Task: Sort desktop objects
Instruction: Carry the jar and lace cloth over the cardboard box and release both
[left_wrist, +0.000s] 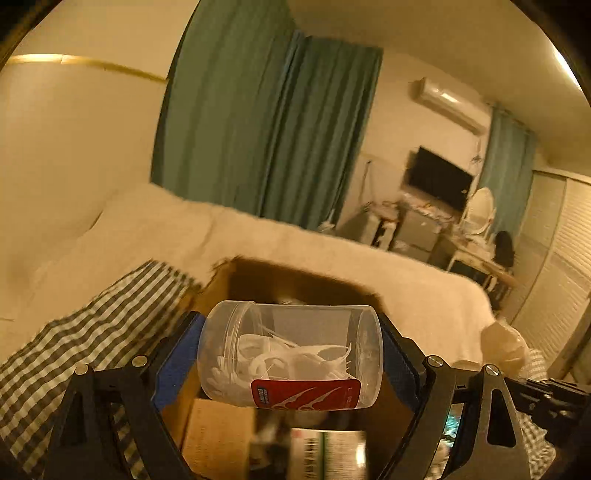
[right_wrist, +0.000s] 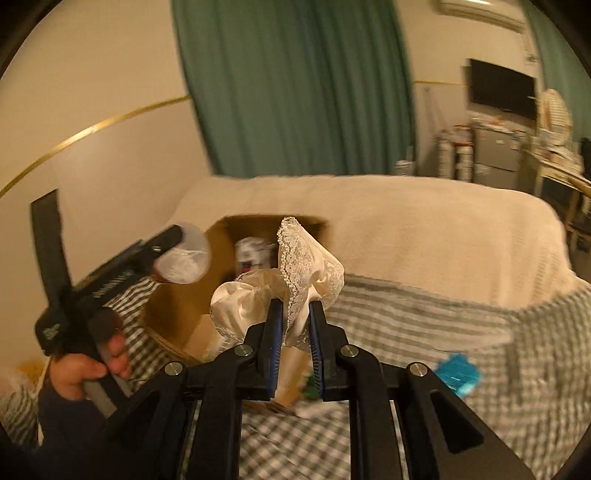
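Observation:
My left gripper (left_wrist: 290, 354) is shut on a clear plastic jar (left_wrist: 291, 350) that lies sideways between its blue pads, with white floss picks inside and a red label. It hangs above an open cardboard box (left_wrist: 221, 291). In the right wrist view the same jar (right_wrist: 184, 258) shows at the left, held by the left gripper (right_wrist: 162, 254) in a person's hand (right_wrist: 92, 358). My right gripper (right_wrist: 295, 314) is shut on a cream lace-trimmed cloth (right_wrist: 299, 269), lifted in front of the box (right_wrist: 177, 314).
The box stands on a green checked cover (right_wrist: 406, 321) beside a cream blanket (right_wrist: 406, 221) on a bed. Several items lie inside the box. A blue object (right_wrist: 458, 373) lies on the cover at the right. Green curtains (right_wrist: 295, 92) and a cluttered desk stand behind.

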